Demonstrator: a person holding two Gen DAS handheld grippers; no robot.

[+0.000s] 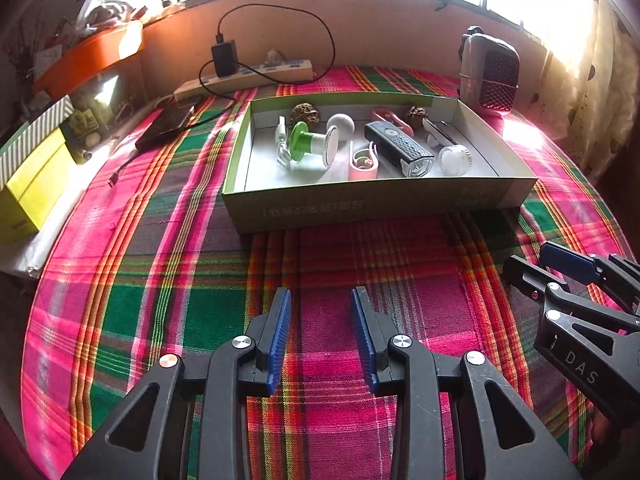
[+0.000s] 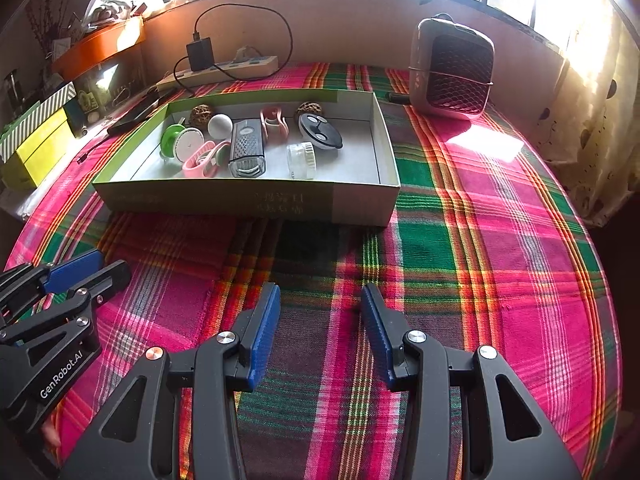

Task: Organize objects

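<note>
Both grippers, left point(image 1: 320, 300) and right point(image 2: 320, 296), hover with jaws wide and empty. The small items lie inside the box point(image 1: 380, 200), frame centre; sorting appears essentially complete.

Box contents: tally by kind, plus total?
In the shallow green cardboard box:
Brown wrinkled walnuts: 2
Pink plastic clips: 2
White ball: 1
Black bike light: 1
Clear ribbed-lid jar: 1
Green-and-white spool: 1
Black-and-white round case: 1
Total: 9
</note>
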